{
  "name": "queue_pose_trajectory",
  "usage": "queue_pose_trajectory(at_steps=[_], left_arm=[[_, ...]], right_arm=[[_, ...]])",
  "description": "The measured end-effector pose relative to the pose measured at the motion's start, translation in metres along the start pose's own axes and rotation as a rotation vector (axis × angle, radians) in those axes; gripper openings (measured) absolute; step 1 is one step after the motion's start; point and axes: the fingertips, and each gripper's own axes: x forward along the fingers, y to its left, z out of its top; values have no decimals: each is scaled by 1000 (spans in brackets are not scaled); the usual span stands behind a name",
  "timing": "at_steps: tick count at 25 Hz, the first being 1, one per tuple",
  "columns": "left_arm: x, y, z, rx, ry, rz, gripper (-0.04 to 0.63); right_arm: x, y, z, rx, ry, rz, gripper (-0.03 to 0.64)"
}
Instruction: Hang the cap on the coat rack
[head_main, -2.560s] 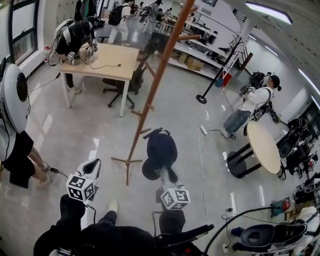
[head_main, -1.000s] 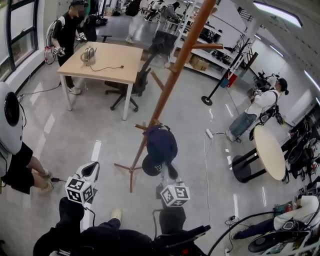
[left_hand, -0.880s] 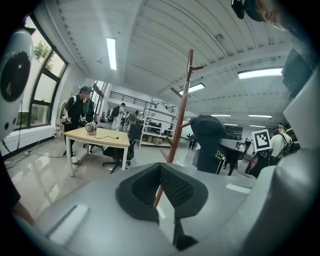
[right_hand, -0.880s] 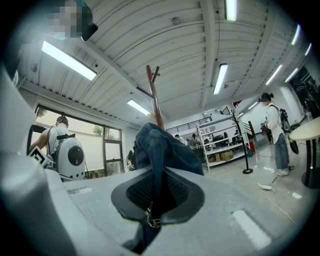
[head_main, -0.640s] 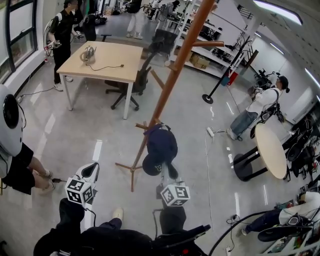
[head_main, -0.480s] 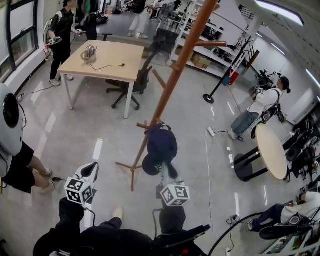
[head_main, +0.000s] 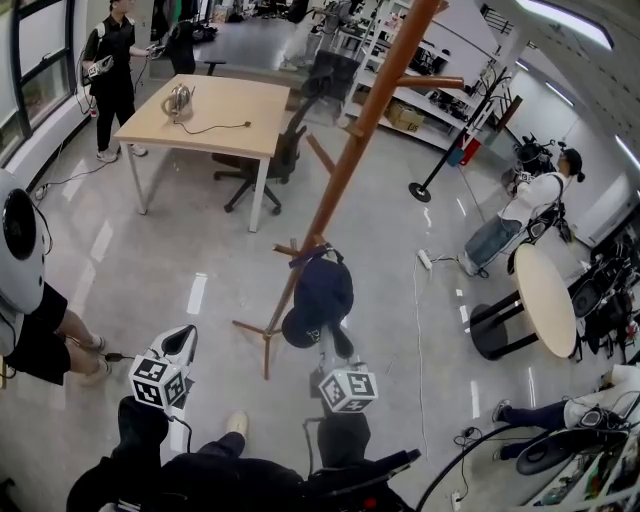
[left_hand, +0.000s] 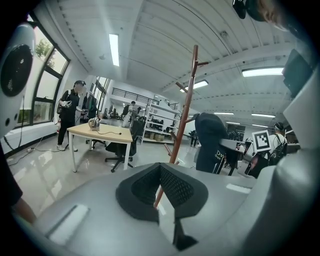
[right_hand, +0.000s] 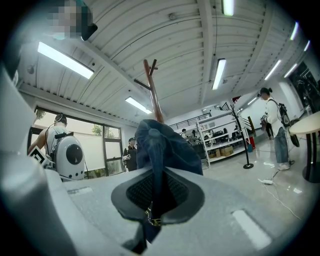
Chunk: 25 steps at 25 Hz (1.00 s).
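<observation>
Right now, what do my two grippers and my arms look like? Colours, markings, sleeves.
The left gripper and the right gripper both have smooth, pale grey shells. Each carries a white cube printed with black square markers. The jaw pads are black with a fine mesh-like texture. The sleeves are black.

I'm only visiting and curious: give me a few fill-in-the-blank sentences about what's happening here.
1. The right gripper is shut on a dark ____.
2. The left gripper holds ____.
3. The kettle stands on a ____.
4. The tall wooden pole is a coat ____.
Missing words: cap; nothing; table; rack.
</observation>
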Motion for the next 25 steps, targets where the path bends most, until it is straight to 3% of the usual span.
queue_pose_trajectory(at_steps=[25], left_arm=[[11, 21, -5, -14, 15, 26, 2]], right_arm=[[25, -1, -17, 32, 23, -2, 8]])
